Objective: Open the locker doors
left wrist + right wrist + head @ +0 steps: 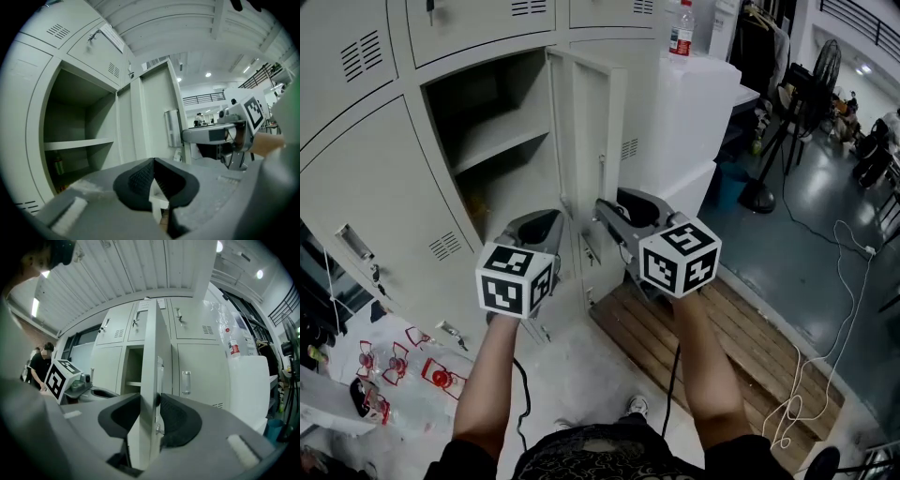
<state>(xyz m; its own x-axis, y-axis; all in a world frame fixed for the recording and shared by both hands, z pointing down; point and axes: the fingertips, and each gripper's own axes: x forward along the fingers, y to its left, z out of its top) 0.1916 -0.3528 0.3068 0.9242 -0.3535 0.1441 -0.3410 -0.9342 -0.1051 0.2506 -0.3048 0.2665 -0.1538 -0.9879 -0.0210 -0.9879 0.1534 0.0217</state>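
A bank of grey lockers fills the left of the head view. One locker door [589,131] stands swung out, edge-on to me, and its compartment [502,141] with a shelf lies open. My right gripper [607,211] is shut on this door's free edge near the latch. In the right gripper view the door [152,357] runs up between the two pads of the right gripper [151,401]. My left gripper [546,220] hovers just left of the door, in front of the open compartment. Its jaws [153,161] meet at the tips with nothing in them. The door [154,108] also shows there.
A closed locker door [384,216] lies to the left. A white cabinet [694,112] with a bottle [681,28] on top stands right of the lockers. A wooden pallet [675,328] lies under my feet. Red-and-white items [394,366] sit on the floor at left; a fan [811,84] stands far right.
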